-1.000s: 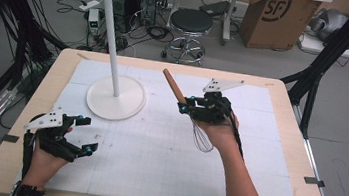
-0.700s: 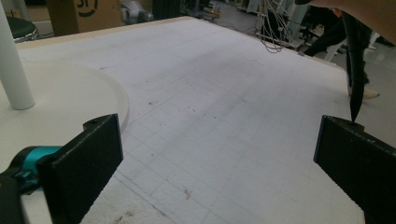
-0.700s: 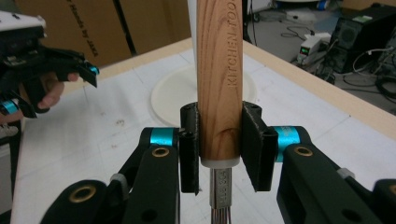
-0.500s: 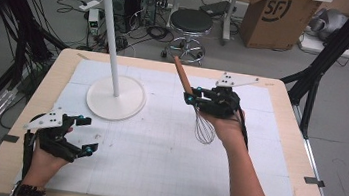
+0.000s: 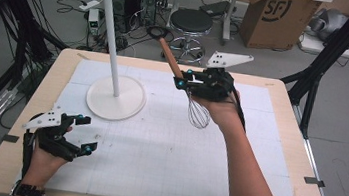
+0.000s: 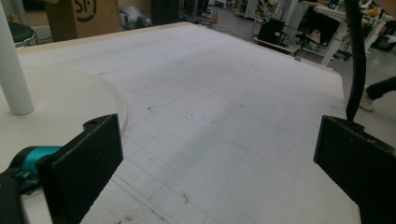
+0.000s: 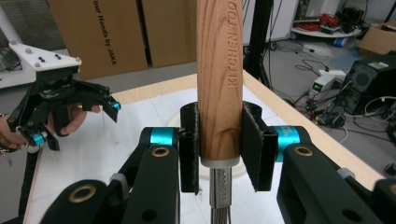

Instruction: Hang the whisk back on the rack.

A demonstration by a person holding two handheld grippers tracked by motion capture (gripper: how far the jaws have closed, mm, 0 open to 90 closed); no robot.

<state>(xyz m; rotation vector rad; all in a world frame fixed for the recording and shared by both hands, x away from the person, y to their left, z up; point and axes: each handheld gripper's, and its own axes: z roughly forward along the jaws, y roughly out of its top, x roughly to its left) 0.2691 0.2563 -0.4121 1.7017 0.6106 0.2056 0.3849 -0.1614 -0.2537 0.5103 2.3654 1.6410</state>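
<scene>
Right gripper [image 5: 183, 81] is clamped on the whisk [image 5: 184, 86] handle, held up over the table [image 5: 278, 141]. Looks like hang-it time: loop goes onto the rack [image 5: 112, 35] hook. Left gripper [image 5: 82, 134] sits released.

Whisk [image 7: 219, 93]: wooden handle ran off the top edge of the right gripper view, wire loops off its bottom edge. White stand [image 6: 14, 79]: pole cut by the left gripper view's top edge, base by its left edge. Right forearm [image 5: 247, 182]: hid the tabletop [image 5: 288, 142] near the front edge.
</scene>
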